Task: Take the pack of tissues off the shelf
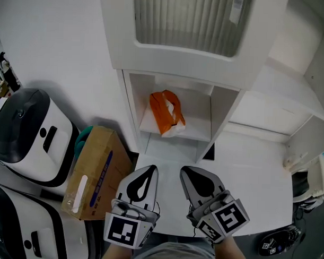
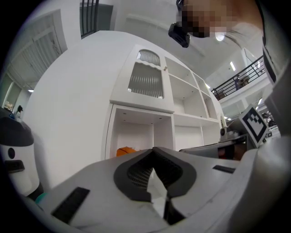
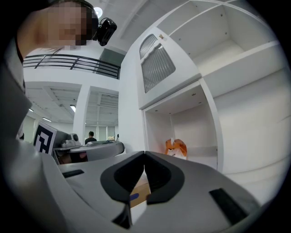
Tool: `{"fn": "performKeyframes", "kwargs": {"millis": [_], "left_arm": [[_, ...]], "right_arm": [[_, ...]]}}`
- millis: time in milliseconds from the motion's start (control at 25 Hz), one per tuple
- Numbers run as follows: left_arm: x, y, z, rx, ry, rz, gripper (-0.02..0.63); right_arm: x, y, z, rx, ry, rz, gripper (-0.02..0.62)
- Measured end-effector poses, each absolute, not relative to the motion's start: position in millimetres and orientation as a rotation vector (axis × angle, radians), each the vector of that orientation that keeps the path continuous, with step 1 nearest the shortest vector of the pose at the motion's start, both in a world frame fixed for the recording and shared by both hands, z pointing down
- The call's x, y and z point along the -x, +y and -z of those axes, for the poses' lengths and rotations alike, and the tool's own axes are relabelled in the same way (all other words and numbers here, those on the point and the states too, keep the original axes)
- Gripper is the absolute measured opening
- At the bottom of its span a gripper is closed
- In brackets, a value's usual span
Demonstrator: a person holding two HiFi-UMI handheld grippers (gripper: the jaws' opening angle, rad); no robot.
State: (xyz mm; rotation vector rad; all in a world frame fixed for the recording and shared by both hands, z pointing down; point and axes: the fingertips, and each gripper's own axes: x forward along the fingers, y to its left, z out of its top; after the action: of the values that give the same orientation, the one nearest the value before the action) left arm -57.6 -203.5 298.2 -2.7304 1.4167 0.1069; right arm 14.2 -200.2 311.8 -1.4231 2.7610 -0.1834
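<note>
An orange pack of tissues (image 1: 166, 113) with a white tissue sticking out lies on the middle shelf of a white cabinet (image 1: 175, 127). It also shows small and far off in the right gripper view (image 3: 176, 148) and as an orange edge in the left gripper view (image 2: 126, 150). My left gripper (image 1: 148, 171) hangs below the cabinet, jaws shut with nothing between them. Beside it, my right gripper (image 1: 187, 172) is also shut and empty. Both point at the shelf from well short of it.
A cardboard box (image 1: 94, 172) stands on the floor left of the cabinet, with two white and black machines (image 1: 29, 132) further left. A white shelf unit (image 1: 290, 99) extends to the right. A louvred panel (image 1: 190, 18) sits above the tissue shelf.
</note>
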Motion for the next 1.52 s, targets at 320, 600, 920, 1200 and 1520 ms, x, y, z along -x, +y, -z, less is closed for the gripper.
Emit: {"fn": "performKeyframes", "kwargs": {"millis": [320,600,920,1200,1520], "left_arm": [[68,-223,-307,2.805,1.317,-0.061,0.025],[71,-235,-315,2.873,1.231,-0.029,0.025],[68,-243,-324,2.942,1.120,0.004,0.025],[74,-253,-329,2.979,1.065,0.007,0.025],[78,-266,-334,3.006,1.040,0.008,0.025]], "right_arm": [[-3,-218,-318,1.512,2.709,0.203,0.014],[2,-230,-324,1.594,2.663,0.219,0.020],[1,-248,-333,1.686,2.602,0.270,0.023],[-2,-270,-337,1.785,2.559,0.280,0.041],[-11,-297,-339,1.846,2.516,0.303,0.055]]}}
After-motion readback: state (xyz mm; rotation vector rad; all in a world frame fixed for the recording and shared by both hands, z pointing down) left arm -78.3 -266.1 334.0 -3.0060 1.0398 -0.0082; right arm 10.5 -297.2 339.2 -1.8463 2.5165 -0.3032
